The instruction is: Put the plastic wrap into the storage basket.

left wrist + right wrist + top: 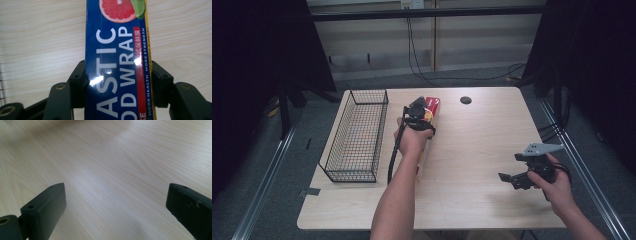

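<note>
Two tools, one busy: left tool clamps plastic wrap box across its narrow width, mid surface, beside wire basket, probably headed there. Right tool wide, idle.

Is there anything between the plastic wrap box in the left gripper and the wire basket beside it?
Nothing visible. The left gripper is shut on the plastic wrap box, and only bare table lies between it and the wire basket, which looks empty and open-topped.
</note>
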